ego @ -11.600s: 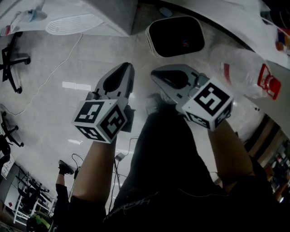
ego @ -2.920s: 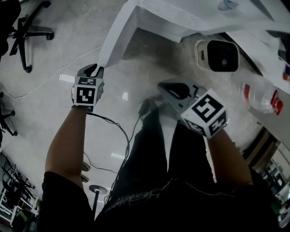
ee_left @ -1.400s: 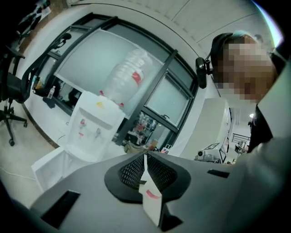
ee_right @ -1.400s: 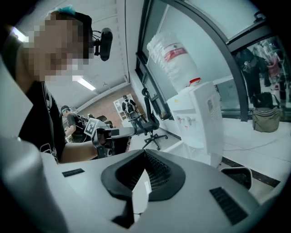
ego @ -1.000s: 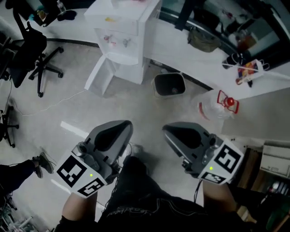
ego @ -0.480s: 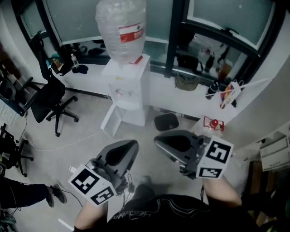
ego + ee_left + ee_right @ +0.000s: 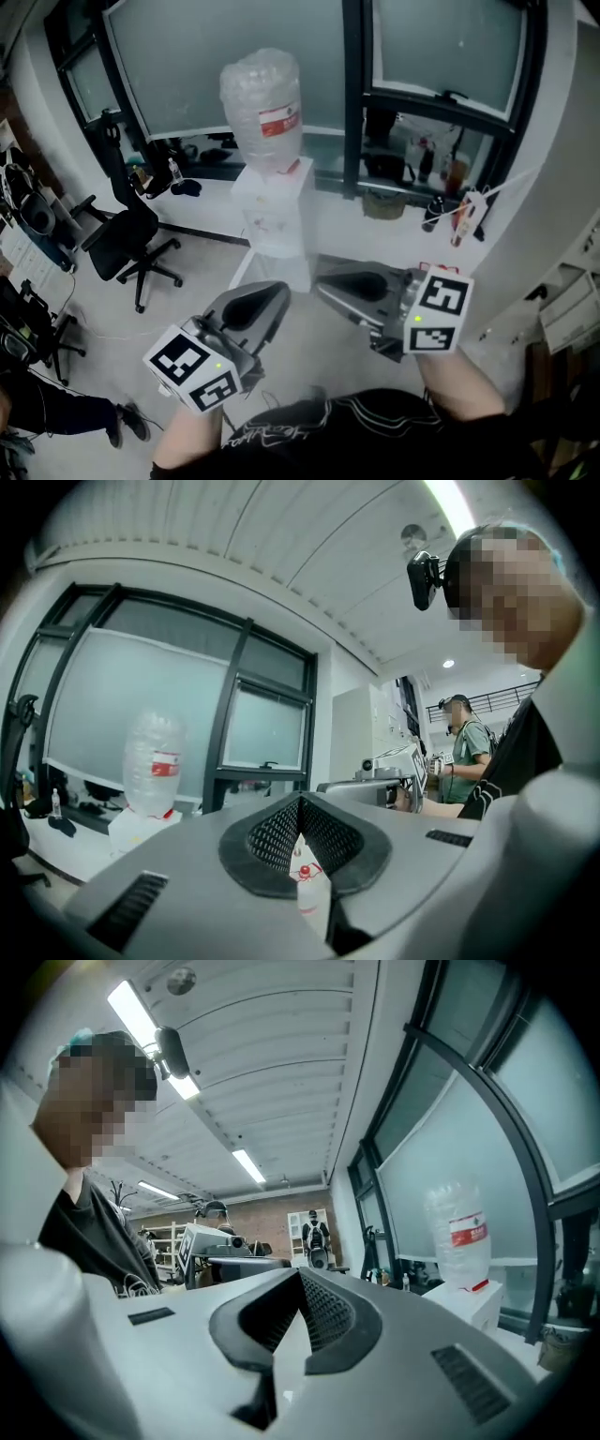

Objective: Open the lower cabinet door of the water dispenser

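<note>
Left tongs (image 7: pixel 276 293) and right tongs (image 7: pixel 327 286) are both pressed together, pinching nothing. They are well apart from the water dispenser (image 7: pixel 274 211) by the window, whose lower door (image 7: pixel 246 272) is swung open. The bottle (image 7: pixel 262 103) has a red-and-white label (image 7: pixel 279 123), its print too small to read.

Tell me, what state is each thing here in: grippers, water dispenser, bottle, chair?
Left grey hand-held gripper: fingers shut, empty.
Right grey hand-held gripper: fingers shut, empty.
White water dispenser: upright by the window.
Clear plastic water bottle: upturned on the dispenser.
White lower cabinet door: appears swung open leftward, partly hidden.
Black office chair: upright, unoccupied.
</note>
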